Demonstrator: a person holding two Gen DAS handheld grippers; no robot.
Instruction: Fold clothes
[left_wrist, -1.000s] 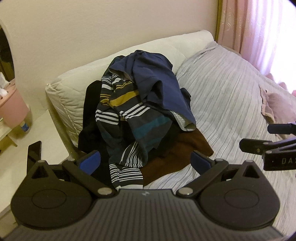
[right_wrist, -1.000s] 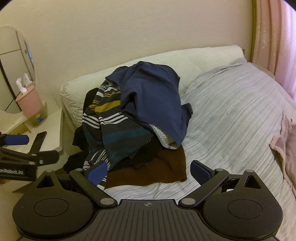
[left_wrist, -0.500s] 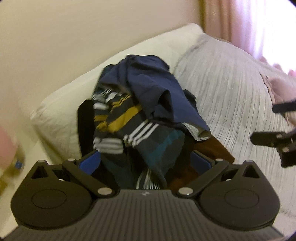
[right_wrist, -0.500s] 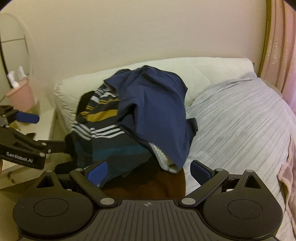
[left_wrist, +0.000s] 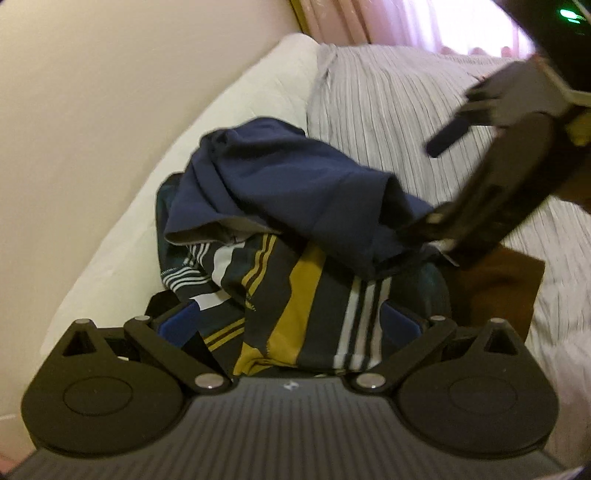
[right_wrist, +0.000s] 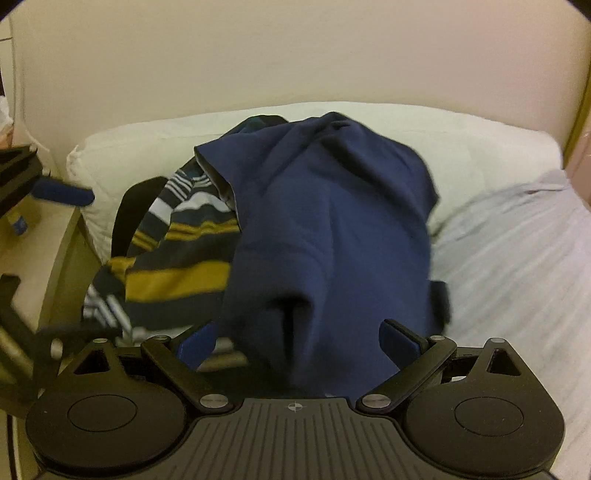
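step: reach | clothes pile at bed's (right_wrist: 517, 258) head edge | right tool (right_wrist: 299, 338) spread, just closing, astride navy garment (right_wrist: 332, 221) | left tool (left_wrist: 291, 326) spread astride striped garment (left_wrist: 295, 295)

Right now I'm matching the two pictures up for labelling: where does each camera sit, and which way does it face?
Left wrist: sits on the left gripper, looking down at the striped shirt; its own open fingers show, plus the right gripper at right.
Right wrist: sits on the right gripper, facing the navy garment and pillow; its fingers show, plus the left gripper at left.
Shared: the clothes pile, pillow, bedspread.
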